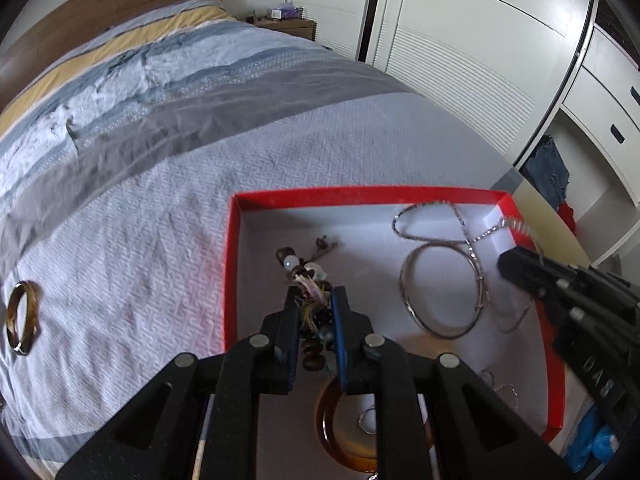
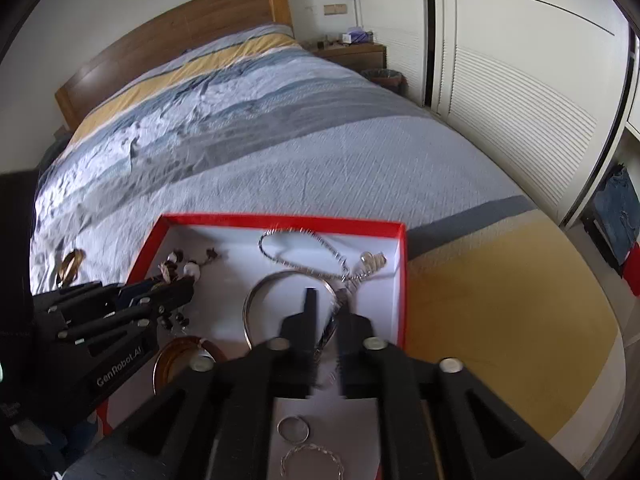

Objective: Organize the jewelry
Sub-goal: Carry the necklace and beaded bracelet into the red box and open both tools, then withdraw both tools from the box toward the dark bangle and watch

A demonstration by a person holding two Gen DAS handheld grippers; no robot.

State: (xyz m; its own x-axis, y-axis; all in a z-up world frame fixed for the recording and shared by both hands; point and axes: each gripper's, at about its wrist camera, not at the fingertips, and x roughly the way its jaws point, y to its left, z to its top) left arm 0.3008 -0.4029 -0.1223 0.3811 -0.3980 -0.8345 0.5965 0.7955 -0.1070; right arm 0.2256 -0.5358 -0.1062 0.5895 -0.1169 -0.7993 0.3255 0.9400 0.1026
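Observation:
A red box (image 1: 234, 264) with a white floor lies on the bed; it also shows in the right wrist view (image 2: 402, 280). My left gripper (image 1: 314, 300) is shut on a beaded bracelet (image 1: 308, 280) with dark and white beads, held over the box's left part. My right gripper (image 2: 326, 300) is nearly closed on a silver chain necklace (image 2: 296, 236) that trails across the box; it shows at the box's right edge in the left wrist view (image 1: 516, 260). A silver bangle (image 1: 440, 292) lies in the box. An amber bangle (image 1: 332, 432) lies at the box's near end.
A second amber bangle (image 1: 22, 316) lies on the white bedspread (image 1: 160, 240) left of the box. Small silver rings (image 2: 294, 428) sit in the box near my right gripper. White wardrobe doors (image 1: 480, 60) stand to the right, a wooden headboard (image 2: 180, 36) far back.

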